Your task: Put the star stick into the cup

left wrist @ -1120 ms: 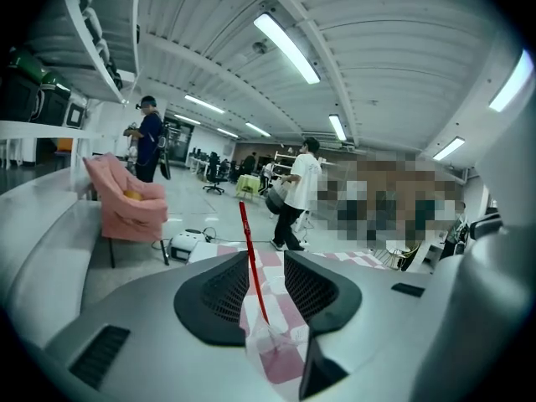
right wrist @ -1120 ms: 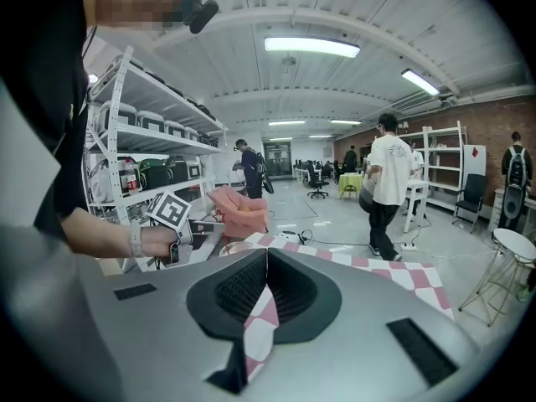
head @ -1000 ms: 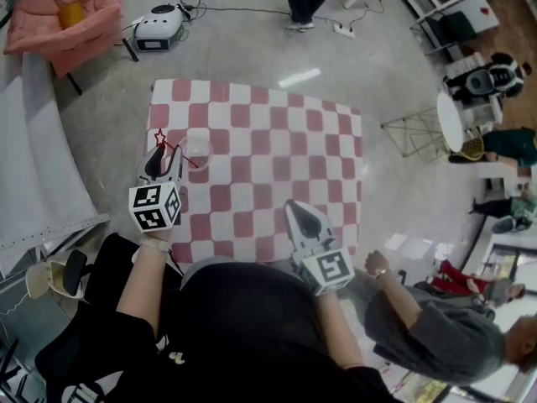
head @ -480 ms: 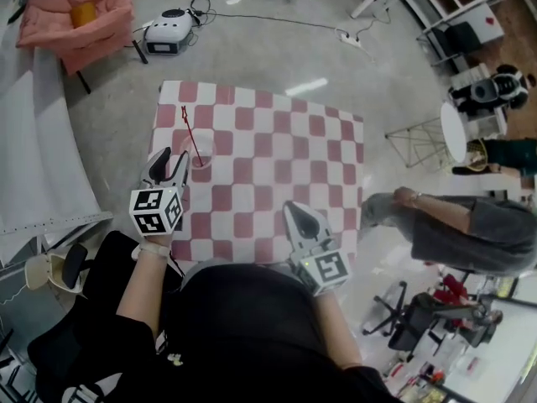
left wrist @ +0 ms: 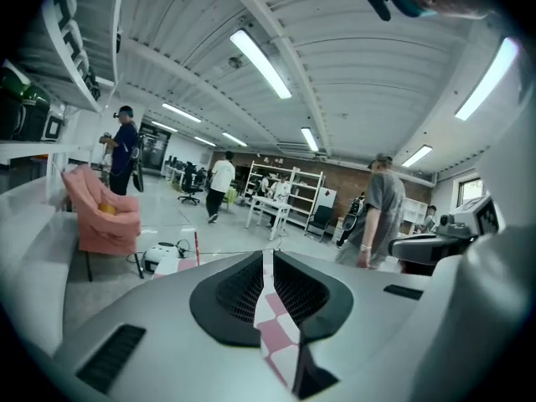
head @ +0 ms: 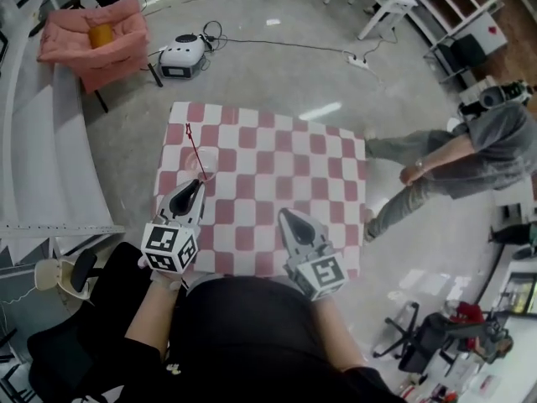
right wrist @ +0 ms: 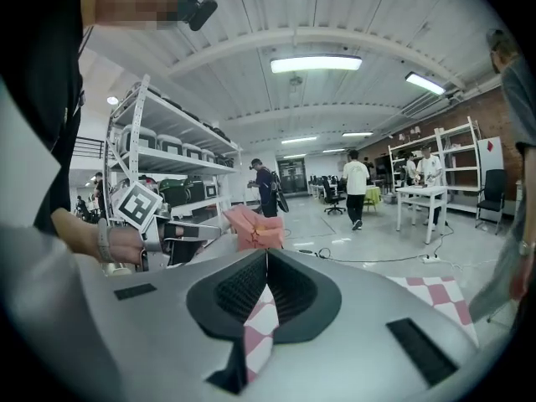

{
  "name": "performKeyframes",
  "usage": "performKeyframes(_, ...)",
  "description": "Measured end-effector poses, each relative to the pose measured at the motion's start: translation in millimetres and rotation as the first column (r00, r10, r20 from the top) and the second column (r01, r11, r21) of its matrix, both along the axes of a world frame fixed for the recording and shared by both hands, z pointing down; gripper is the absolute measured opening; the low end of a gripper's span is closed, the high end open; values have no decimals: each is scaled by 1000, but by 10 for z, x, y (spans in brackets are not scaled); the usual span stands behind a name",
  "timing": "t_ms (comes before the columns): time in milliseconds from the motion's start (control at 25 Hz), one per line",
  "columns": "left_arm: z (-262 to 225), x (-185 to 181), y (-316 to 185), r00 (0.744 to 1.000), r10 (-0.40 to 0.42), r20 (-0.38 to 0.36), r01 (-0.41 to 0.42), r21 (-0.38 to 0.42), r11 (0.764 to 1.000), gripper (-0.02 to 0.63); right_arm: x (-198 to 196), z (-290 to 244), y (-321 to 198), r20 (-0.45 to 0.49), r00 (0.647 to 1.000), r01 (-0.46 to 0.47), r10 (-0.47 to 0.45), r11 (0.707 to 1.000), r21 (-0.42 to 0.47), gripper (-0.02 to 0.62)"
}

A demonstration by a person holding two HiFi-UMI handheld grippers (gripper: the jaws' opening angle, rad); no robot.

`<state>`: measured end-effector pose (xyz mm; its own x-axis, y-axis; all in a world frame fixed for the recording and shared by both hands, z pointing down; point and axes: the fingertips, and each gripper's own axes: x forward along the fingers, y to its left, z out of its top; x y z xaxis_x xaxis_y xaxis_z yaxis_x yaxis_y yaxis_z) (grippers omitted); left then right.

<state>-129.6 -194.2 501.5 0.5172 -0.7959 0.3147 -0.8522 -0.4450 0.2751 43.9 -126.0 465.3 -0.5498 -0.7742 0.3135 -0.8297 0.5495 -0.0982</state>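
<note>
Now star stick (head: 195, 149) stands in cup (head: 209, 163); left hand-held gripper (head: 195, 184) closing, empty; right hand-held gripper (head: 285, 215) closed.

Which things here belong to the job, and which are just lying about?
Job: star stick, leaning in the cup; left claw, closing on nothing.
Lying about: pink armchair; white device and power strip on the floor.

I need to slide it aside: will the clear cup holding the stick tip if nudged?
Probably tippy: the cup looks thin and light, and the star stick leans well past its rim. On the checkered cloth it may drag rather than slide.
</note>
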Motion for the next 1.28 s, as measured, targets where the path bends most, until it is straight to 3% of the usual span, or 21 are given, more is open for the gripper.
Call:
performKeyframes(360,-571,501,404,995,97,12,-98,104,990,43,121,-139,50,51,997,50,-52,998,44,17)
performKeyframes(560,-692,764,582,989,148,-3,-147,120,982,41,205,-207,97,80,994,64,-69,996,63,17)
performKeyframes(960,-743,1111,825,972,216,97,-229,151,962,41,331,-258,146,104,990,89,-98,992,86,17)
performKeyframes(1280,-729,1218,845,973,228,37,-231,140,963,41,438,-253,173,74,993,84,-91,992,99,17)
